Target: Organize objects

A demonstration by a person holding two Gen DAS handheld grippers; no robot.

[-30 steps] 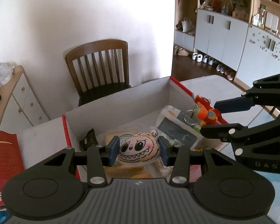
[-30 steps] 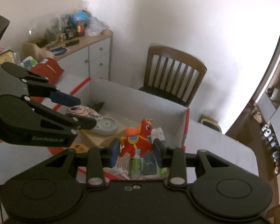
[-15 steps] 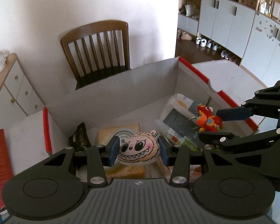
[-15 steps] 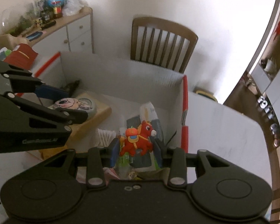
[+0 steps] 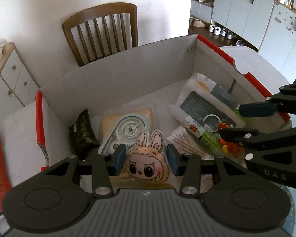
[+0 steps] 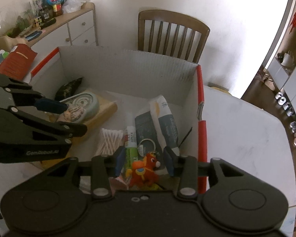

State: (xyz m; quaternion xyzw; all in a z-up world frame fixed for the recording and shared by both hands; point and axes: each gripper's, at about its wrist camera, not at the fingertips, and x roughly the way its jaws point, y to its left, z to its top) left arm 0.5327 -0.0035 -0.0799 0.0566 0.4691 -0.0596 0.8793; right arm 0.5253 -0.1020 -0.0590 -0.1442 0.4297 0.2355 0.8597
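Viewing the scene from largest item down, we find the white worktop carrying an open cardboard box with red-edged flaps; a wooden chair stands behind it. Inside the box lie a packet of wipes, a tape dispenser on a tan pad, a dark sachet and a bundle of cotton swabs. Our left tool hangs over the near left part of the box, released: the pink bunny-face plush lies in the box between its pads with a gap on each side. Our right tool hangs over the near right part; its jaws have just been opening, and the red horse keychain rests on the box contents between them, clear of both pads, its metal ring lying just ahead.
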